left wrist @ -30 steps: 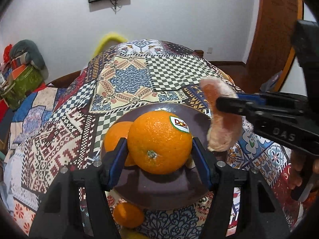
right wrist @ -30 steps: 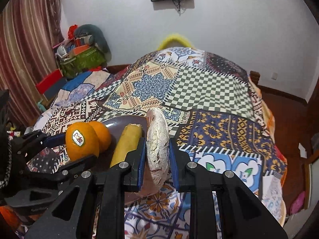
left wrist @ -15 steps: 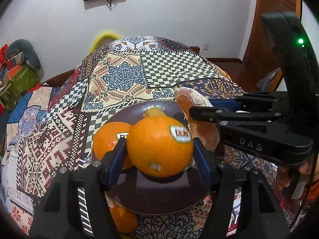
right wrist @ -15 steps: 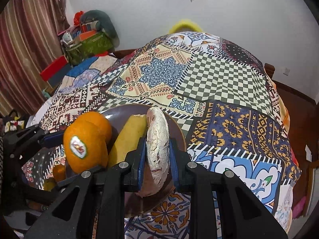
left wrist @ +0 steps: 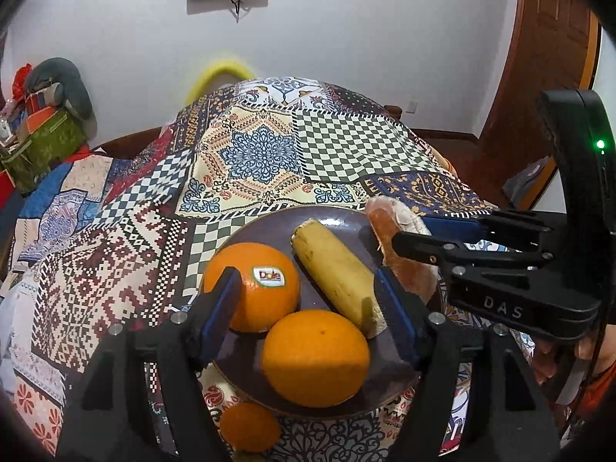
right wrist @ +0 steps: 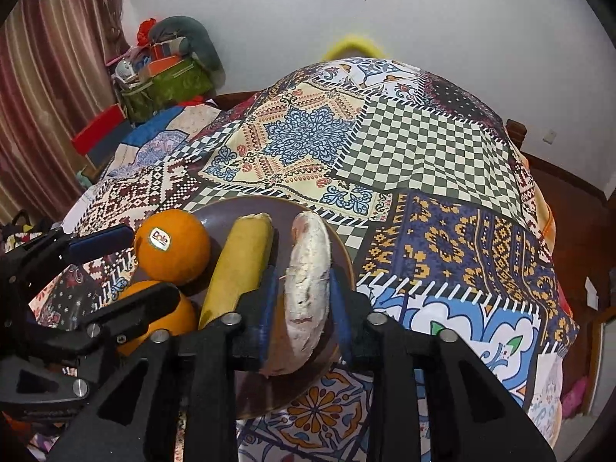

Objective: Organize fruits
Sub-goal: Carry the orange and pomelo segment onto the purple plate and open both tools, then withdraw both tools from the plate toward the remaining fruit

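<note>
Fruits fill the brown plate (left wrist: 269,227) near the bedspread's (left wrist: 265,154) front edge: 2 oranges (left wrist: 315,358) touching at its left, a banana (left wrist: 335,273) across the middle, a pale peeled piece (right wrist: 308,288) along its right rim. We see our left gripper (left wrist: 308,308) spread wide, gripping nothing. Our right gripper (right wrist: 302,308) has just been loosening, its pads flanking the peeled piece, apparently released.

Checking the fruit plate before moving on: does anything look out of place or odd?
One small orange lies on the cloth beside the plate, not on it. The banana looks cut off at both ends. The pale peeled segment sits at the plate's edge.
</note>
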`<state>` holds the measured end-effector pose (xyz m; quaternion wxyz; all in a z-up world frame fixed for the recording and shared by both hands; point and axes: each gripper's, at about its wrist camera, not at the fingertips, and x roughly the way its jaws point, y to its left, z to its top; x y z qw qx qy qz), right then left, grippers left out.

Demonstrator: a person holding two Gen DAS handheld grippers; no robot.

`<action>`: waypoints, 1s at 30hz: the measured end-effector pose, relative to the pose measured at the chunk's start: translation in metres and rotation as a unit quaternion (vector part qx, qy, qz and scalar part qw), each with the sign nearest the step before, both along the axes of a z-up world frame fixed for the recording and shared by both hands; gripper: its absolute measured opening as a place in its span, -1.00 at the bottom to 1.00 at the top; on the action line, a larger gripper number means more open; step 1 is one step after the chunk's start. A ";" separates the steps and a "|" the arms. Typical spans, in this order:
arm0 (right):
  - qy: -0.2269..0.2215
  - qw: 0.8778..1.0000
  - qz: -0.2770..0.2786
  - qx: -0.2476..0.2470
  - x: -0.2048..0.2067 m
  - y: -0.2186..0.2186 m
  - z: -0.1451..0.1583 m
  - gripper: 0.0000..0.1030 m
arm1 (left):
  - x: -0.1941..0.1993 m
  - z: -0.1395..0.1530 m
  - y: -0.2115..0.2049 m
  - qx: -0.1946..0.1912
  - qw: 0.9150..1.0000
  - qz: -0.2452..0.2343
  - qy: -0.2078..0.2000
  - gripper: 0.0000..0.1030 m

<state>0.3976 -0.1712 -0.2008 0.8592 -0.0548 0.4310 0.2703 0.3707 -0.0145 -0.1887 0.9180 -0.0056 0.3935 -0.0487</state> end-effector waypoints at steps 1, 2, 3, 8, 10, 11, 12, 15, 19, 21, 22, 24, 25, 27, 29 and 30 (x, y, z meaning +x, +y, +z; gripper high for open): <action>-0.002 1.000 -0.002 -0.001 -0.002 -0.001 0.001 -0.37 | -0.002 0.002 0.000 0.002 1.000 0.001 -0.002 0.38; -0.004 1.000 -0.002 -0.002 -0.003 -0.001 0.002 -0.34 | -0.004 0.004 -0.001 0.005 1.000 0.001 -0.005 0.38; -0.007 1.000 -0.001 -0.002 -0.005 -0.002 0.005 -0.34 | -0.006 0.006 -0.001 0.006 1.000 0.001 -0.006 0.38; -0.027 1.000 -0.001 0.003 -0.023 -0.002 0.022 -0.11 | -0.018 0.018 0.001 0.004 1.000 0.003 -0.013 0.38; -0.035 0.999 -0.002 0.010 -0.032 -0.004 0.030 -0.08 | -0.026 0.025 0.002 0.004 1.000 0.006 -0.018 0.38; -0.040 0.999 -0.001 0.012 -0.038 -0.005 0.035 -0.08 | -0.032 0.030 0.003 0.004 1.000 0.007 -0.022 0.38; -0.044 0.999 -0.001 0.013 -0.043 -0.005 0.038 -0.08 | -0.036 0.034 0.004 0.004 1.000 0.008 -0.026 0.38; -0.055 0.998 0.003 0.023 -0.062 -0.009 0.052 -0.03 | -0.052 0.045 0.005 0.004 0.999 0.012 -0.043 0.38; -0.065 0.997 0.004 0.037 -0.088 -0.012 0.065 0.00 | -0.075 0.058 0.006 0.000 0.999 0.015 -0.048 0.38; -0.071 0.997 0.003 0.041 -0.101 -0.014 0.070 0.01 | -0.088 0.062 0.007 -0.005 0.998 0.014 -0.059 0.38; -0.075 0.996 0.000 0.043 -0.109 -0.015 0.073 0.01 | -0.096 0.065 0.008 -0.009 0.998 0.014 -0.063 0.38; -0.079 0.996 -0.002 0.048 -0.122 -0.018 0.077 0.09 | -0.107 0.067 0.010 -0.008 0.998 0.016 -0.063 0.38; -0.079 0.996 -0.004 0.051 -0.127 -0.020 0.078 0.11 | -0.111 0.068 0.011 -0.005 0.998 0.015 -0.060 0.38; -0.081 0.995 -0.007 0.055 -0.140 -0.023 0.080 0.13 | -0.123 0.067 0.011 -0.001 0.998 0.018 -0.059 0.41; -0.087 0.995 -0.011 0.051 -0.151 -0.028 0.081 0.13 | -0.135 0.065 0.012 0.005 0.998 0.021 -0.056 0.51; -0.091 0.995 -0.013 0.048 -0.158 -0.029 0.081 0.13 | -0.140 0.063 0.012 0.007 0.998 0.021 -0.053 0.51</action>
